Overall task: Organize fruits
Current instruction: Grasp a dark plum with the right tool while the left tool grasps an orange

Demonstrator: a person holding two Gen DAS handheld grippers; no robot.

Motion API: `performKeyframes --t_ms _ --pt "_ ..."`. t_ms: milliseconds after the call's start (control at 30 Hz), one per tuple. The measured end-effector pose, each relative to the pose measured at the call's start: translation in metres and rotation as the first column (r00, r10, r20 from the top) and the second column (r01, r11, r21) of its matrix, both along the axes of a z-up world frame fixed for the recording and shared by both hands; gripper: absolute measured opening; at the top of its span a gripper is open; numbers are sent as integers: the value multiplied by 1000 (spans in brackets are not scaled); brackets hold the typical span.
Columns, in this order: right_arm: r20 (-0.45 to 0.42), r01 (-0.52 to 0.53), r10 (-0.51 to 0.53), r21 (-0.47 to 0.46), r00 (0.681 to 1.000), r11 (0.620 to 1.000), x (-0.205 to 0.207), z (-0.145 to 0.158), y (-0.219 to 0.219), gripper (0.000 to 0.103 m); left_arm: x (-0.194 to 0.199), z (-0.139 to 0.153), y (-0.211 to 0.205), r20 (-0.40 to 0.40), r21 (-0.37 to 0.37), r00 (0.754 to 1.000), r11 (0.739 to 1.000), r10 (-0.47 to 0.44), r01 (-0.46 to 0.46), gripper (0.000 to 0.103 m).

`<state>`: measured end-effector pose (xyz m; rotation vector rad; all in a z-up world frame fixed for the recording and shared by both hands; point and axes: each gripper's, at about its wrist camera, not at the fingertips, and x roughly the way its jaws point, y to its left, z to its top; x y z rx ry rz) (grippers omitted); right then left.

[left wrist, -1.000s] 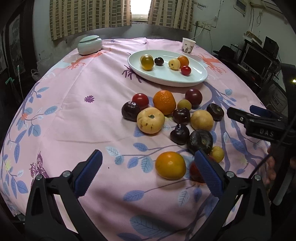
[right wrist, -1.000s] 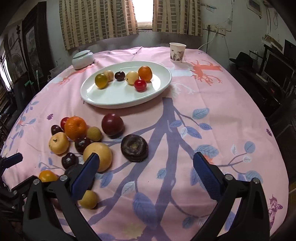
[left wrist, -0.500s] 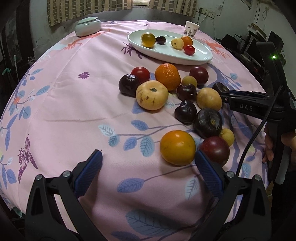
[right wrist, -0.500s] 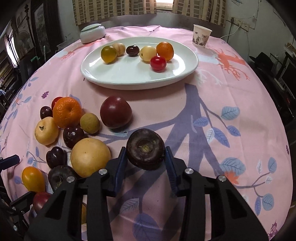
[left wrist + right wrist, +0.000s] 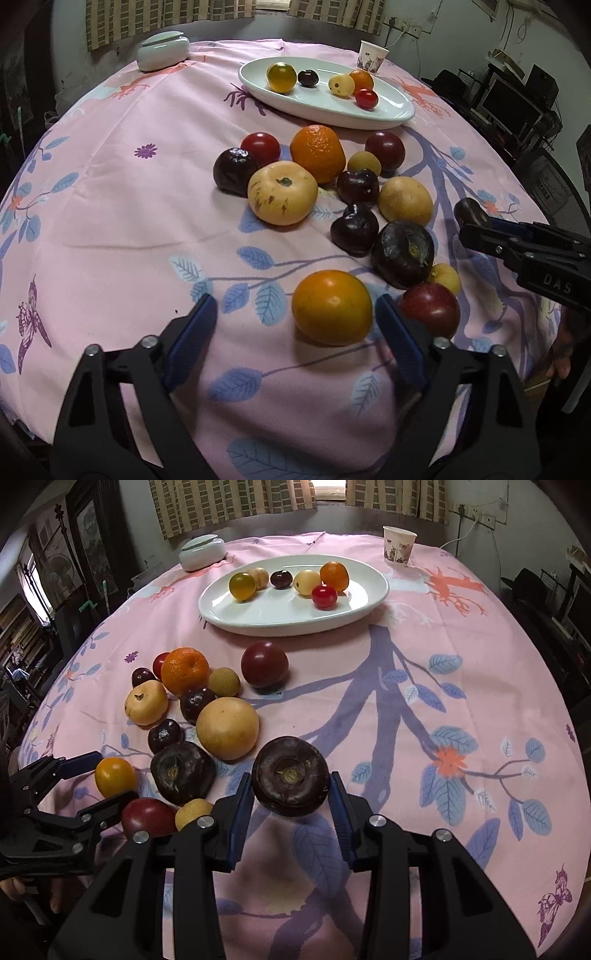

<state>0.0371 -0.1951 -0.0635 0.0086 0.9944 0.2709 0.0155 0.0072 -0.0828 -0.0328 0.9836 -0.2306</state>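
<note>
My right gripper [image 5: 290, 788] is shut on a dark purple round fruit [image 5: 290, 775], held just above the pink tablecloth; in the left wrist view this fruit [image 5: 471, 214] shows at the right gripper's tip. My left gripper [image 5: 293, 306] is low over a yellow-orange fruit [image 5: 332, 306] and its jaws are closing. The fruit lies between the blue pads, close to the right one, and the left pad stands well clear of it. A white oval plate [image 5: 258, 627] with several small fruits sits at the far side of the table.
Several loose fruits lie in a cluster: a big orange [image 5: 318, 152], a pale yellow apple [image 5: 282, 192], dark plums, a second dark purple fruit [image 5: 402, 253] and a red one [image 5: 430, 314]. A paper cup [image 5: 399, 546] and a lidded dish [image 5: 201, 552] stand at the back.
The right jaws closed on the dark purple fruit and lifted it off the cloth. The left gripper sank toward the yellow-orange fruit, and its jaws have narrowed around it.
</note>
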Motion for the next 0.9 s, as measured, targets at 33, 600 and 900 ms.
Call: performKeyframes --t_ms 33,600,900 --pt "-1 -3 3 14 1000 1000 -1 1 0 41 0 1 0 2 -9 1000 1000 0 0 76" --pt "53 -2 0 36 999 999 -13 20 -1 41 2 32 12 34 -117 999 993 -23 27 41" --pt "50 8 -11 47 999 999 -6 21 -2 41 38 63 10 89 -86 995 995 -49 57 41"
